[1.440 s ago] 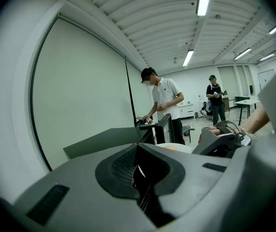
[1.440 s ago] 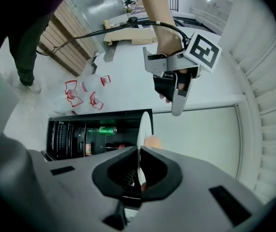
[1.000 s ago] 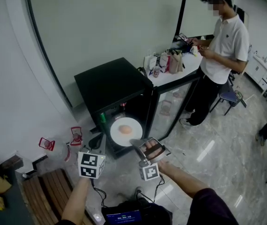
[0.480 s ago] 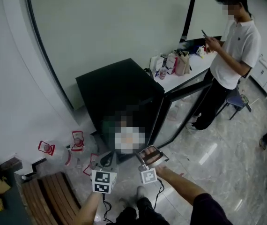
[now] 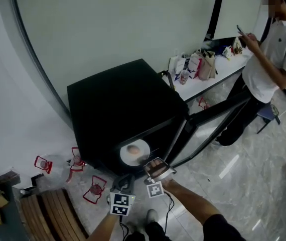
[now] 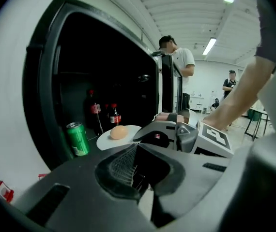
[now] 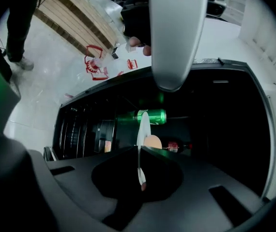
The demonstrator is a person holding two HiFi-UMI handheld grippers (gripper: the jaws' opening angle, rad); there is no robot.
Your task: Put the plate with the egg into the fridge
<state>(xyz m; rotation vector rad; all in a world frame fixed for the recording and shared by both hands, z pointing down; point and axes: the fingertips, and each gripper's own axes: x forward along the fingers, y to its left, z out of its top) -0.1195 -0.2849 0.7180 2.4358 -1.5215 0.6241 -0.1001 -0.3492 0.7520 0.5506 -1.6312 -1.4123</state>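
Looking at the right gripper (image 7: 139, 151) first: its jaws are clamped on the near rim of the plate (image 7: 143, 127), which shows edge-on in that gripper's view. The egg (image 7: 152, 141) sits on the plate just past the jaws.

The left gripper (image 6: 137, 149) is closed with nothing in it. In the head view it hangs a bit lower and to the left of the right one, so it's basically just along for the ride.

Going outward, the plate sticks straight out ahead of the right gripper (image 5: 150, 164) toward the open front of the black fridge (image 5: 118, 104), and its far edge looks to be at the opening already. The door (image 5: 203, 129) is swung out to the right, clear of the path.

From the left gripper view the plate (image 6: 106, 140) looks roughly level. A green can (image 6: 77, 139) is just to its left and two cola bottles (image 6: 95, 112) stand further back. I can't tell if the plate is touching a shelf yet.

My guess is the next move is just a straight push forward with the right hand, keeping to the right of that can.
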